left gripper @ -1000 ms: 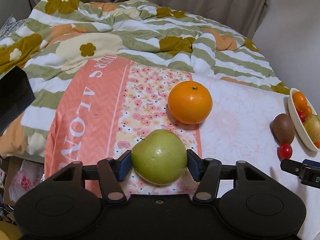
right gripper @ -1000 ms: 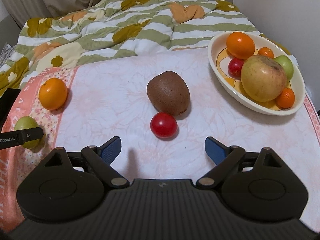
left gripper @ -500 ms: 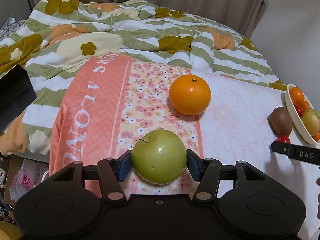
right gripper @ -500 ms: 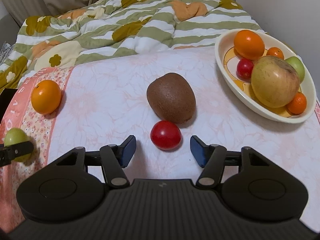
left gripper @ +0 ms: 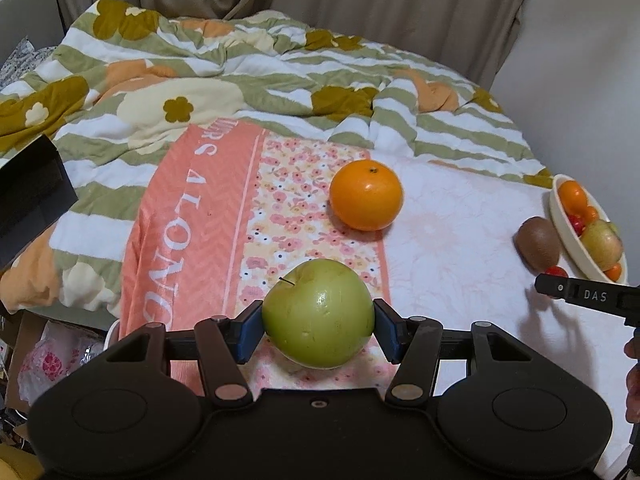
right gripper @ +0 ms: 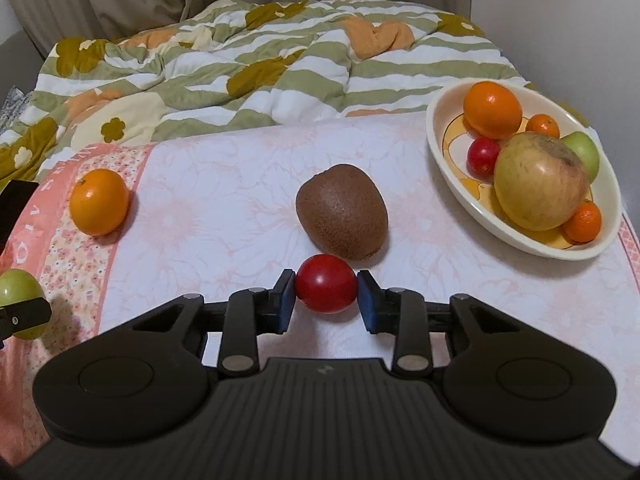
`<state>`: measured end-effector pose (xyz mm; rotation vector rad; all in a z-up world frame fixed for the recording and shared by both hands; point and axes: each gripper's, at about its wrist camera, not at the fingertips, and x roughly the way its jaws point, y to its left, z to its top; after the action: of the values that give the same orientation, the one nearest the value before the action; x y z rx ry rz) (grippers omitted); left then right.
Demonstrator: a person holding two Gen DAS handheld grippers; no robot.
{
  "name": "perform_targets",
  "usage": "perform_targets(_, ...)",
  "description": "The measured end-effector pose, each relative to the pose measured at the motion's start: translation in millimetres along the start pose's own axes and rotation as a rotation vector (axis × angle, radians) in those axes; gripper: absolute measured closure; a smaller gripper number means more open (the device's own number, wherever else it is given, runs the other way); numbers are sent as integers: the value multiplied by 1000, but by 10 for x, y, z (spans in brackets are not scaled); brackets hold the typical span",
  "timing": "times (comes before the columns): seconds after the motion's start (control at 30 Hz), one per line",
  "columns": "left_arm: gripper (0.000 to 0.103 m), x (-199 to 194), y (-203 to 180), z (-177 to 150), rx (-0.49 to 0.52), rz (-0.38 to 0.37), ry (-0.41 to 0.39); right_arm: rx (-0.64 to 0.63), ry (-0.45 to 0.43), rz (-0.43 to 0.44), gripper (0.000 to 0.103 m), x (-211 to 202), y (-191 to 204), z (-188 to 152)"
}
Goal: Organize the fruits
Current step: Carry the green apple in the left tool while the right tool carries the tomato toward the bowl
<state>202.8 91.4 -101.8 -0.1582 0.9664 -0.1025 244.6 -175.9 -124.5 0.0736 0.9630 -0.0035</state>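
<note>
Right wrist view is showing the right gripper point(right gripper: 326, 294) closing its blue pads on the small red tomato point(right gripper: 326, 289), which is sitting on the pale cloth point(right gripper: 224, 216) just in front of the kiwi point(right gripper: 342, 217); its jaws have just been closing, with the tomato between them. The left gripper point(left gripper: 318, 326) is clamping the green apple point(left gripper: 318, 314) near the orange point(left gripper: 366, 195). To do this well, the person is probably needing a light squeeze, since a tomato bruises and slips easily, and a straight lift clear of the kiwi before carrying it over to the cream bowl point(right gripper: 448, 160), where other fruit is already lying.
</note>
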Motion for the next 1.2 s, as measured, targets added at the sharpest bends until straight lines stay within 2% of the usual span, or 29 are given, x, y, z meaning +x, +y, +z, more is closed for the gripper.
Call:
perform_targets(0.43,42,-551,-283,-130,48,-76,-113,31,-110,-6,55,-801,-104,-192)
perform_targets(0.7,42,-798,-586,-174,96,-141,-154,63,-148,-32,55,-1278,-335,-398)
perform_targets(0.97,42,-910,-1055,-136,132,-163,-198,87,-174,-41,55,-1564,-823,-454)
perform_targets(1.2,42,-846,-1658,-75,97,-158,-222,42,-171,-13,55,-1600,-1428,-272)
